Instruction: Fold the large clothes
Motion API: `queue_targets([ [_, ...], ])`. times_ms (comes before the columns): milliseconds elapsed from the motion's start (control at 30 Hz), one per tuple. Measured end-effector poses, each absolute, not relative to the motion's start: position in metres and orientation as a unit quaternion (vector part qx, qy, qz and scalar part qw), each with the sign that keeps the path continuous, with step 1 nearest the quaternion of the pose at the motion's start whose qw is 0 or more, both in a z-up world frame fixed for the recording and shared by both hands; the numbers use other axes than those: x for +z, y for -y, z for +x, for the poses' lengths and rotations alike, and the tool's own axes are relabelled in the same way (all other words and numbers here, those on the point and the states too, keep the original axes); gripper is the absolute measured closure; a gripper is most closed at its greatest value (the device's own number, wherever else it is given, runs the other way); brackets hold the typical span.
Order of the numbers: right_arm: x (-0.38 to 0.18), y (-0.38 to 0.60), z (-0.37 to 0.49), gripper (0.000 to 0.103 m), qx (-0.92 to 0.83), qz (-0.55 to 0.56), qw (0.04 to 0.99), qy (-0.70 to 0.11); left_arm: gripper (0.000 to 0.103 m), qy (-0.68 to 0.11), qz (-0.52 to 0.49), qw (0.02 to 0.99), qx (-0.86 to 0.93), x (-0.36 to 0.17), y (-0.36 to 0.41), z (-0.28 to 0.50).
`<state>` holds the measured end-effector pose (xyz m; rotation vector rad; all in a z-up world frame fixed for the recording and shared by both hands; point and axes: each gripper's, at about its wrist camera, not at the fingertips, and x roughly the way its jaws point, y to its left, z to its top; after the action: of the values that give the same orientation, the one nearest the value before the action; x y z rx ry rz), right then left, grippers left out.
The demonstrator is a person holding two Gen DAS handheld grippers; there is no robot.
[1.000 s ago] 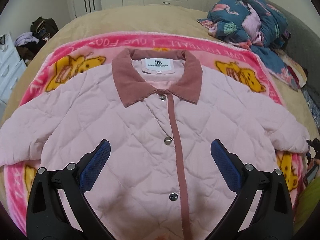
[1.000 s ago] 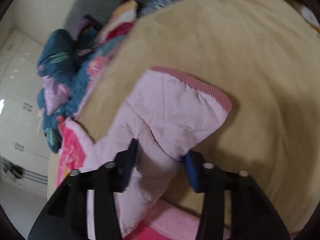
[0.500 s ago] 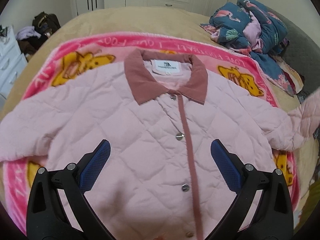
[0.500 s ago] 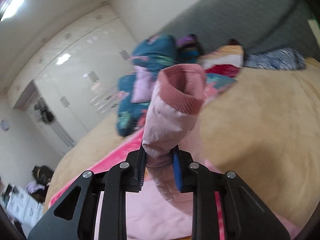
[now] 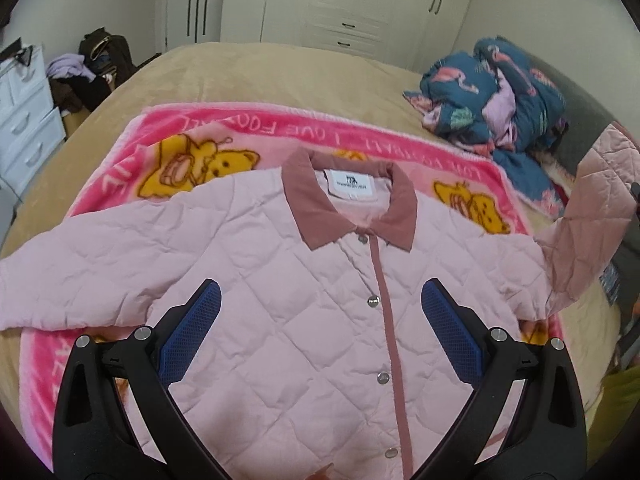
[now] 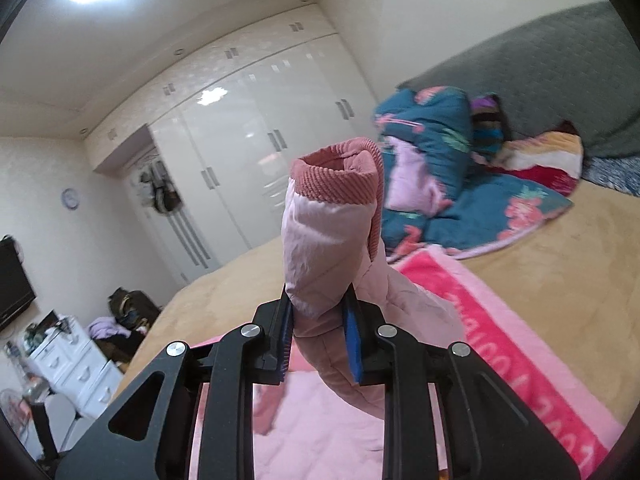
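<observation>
A pale pink quilted jacket [image 5: 288, 304] with a dusty-rose collar and snap placket lies face up on a pink cartoon blanket [image 5: 192, 148]. My left gripper [image 5: 320, 336] hovers open above the jacket's chest, nothing between its blue pads. My right gripper [image 6: 320, 340] is shut on the jacket's right sleeve [image 6: 324, 248] just below its ribbed rose cuff, which stands upright above the pads. In the left wrist view that raised sleeve [image 5: 596, 216] hangs in the air at the right edge. The other sleeve [image 5: 76, 276] lies flat at the left.
The blanket rests on a tan bed [image 5: 248, 68]. A heap of blue flamingo bedding [image 5: 496, 96] sits at the far right by a grey headboard [image 6: 560, 64]. White wardrobes [image 5: 348, 4] line the far wall; white drawers [image 5: 24, 120] and piled clothes [image 5: 92, 68] stand at left.
The right gripper closed on the sleeve near its cuff and lifted it off the bed, swinging up to nearly level. The left gripper rose and drew back, staying open.
</observation>
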<state>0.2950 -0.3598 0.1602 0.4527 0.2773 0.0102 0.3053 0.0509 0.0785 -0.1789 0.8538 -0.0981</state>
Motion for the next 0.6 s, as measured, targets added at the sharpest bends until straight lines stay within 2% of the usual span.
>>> queue_targets([
  [300, 0.173, 0.276, 0.302, 0.082, 0.081, 0.204, 0.965, -0.142, 0.009, -0.410, -0.119, 0.903, -0.048, 0.083, -0.077, 0.298],
  [600, 0.139, 0.198, 0.305, 0.082, 0.153, 0.201, 0.951, -0.179, 0.009, -0.419, -0.189, 0.888, -0.025, 0.063, -0.118, 0.296],
])
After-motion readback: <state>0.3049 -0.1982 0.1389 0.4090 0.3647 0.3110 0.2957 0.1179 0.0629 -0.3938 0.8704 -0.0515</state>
